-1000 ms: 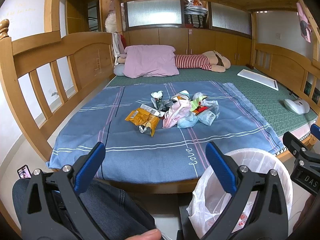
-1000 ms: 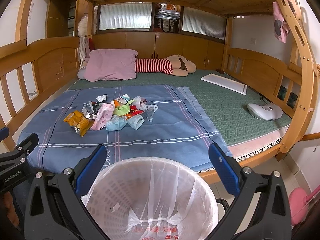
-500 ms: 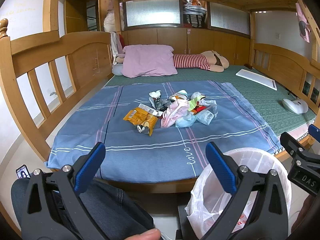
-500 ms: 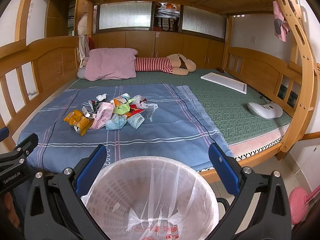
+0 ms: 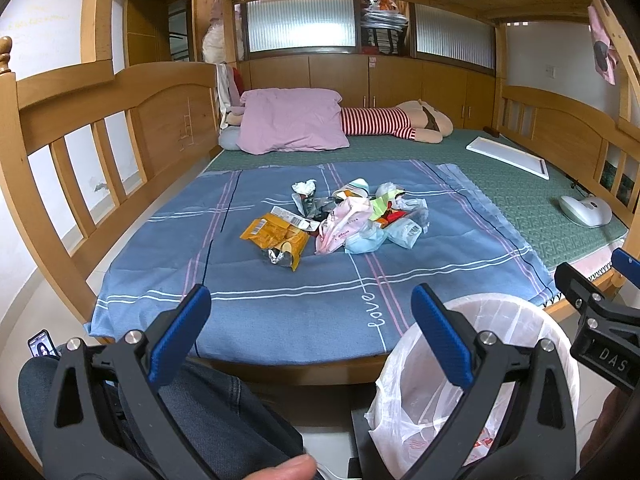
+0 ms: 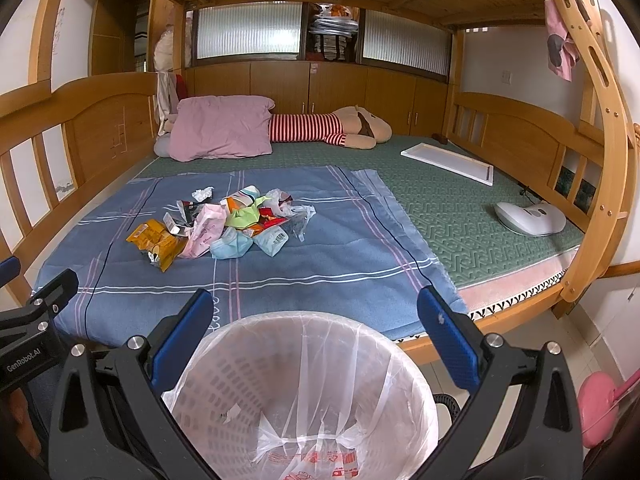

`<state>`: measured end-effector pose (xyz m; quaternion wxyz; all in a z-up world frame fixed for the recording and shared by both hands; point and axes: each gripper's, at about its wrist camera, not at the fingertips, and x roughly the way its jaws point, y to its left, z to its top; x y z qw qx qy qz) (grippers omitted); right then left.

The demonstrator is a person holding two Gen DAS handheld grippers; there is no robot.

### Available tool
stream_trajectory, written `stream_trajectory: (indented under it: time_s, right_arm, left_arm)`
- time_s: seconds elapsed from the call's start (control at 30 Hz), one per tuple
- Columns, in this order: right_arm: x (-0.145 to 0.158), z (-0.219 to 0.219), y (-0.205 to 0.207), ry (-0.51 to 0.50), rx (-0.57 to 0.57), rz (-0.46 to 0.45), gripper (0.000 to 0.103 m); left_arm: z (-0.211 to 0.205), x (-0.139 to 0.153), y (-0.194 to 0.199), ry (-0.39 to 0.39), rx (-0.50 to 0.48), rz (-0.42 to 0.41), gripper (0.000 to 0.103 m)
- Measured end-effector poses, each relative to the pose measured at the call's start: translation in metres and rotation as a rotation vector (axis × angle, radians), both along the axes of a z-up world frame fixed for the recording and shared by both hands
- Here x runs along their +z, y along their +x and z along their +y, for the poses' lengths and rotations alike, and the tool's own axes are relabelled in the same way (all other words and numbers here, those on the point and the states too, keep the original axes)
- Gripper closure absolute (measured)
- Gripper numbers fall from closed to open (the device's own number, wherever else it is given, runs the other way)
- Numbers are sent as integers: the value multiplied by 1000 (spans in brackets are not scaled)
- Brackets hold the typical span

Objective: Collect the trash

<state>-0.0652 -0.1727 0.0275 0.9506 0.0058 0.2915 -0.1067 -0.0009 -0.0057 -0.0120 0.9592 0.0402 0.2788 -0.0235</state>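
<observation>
Only the left wrist view shows a phone [image 5: 41, 347], seemingly.

Varnished wood bed frame [image 5: 168, 108]; crinkly wrappers [image 5: 336, 220]

We count two grippers, the left gripper [image 5: 306, 322] and the right gripper [image 6: 316, 326], each with two blue-padded fingers spread wide and holding nothing. There is one lined trash basket [image 6: 248, 364], one blue sheet [image 5: 280, 300], one pink pillow [image 5: 294, 126], one striped plush toy [image 5: 396, 122], one white board [image 5: 508, 156] and one white device [image 5: 584, 210]. The trash pile [image 5: 340, 222] is a single heap: one orange wrapper [image 5: 272, 234], one pink packet [image 5: 340, 228] and one crumpled tissue [image 5: 304, 187] stand out, but the rest overlap too much to count.
</observation>
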Motion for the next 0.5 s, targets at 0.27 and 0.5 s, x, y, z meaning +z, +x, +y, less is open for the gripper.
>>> stream_trajectory:
  time_s: [0.27, 0.5]
  right_arm:
    - [-2, -1, -1, 5, 0, 4, 3]
    - [-2, -1, 0, 5, -1, 6, 3]
  left_arm:
    - [-1, 0, 0, -1, -1, 1, 3]
    - [0, 0, 1, -1, 0, 3, 3]
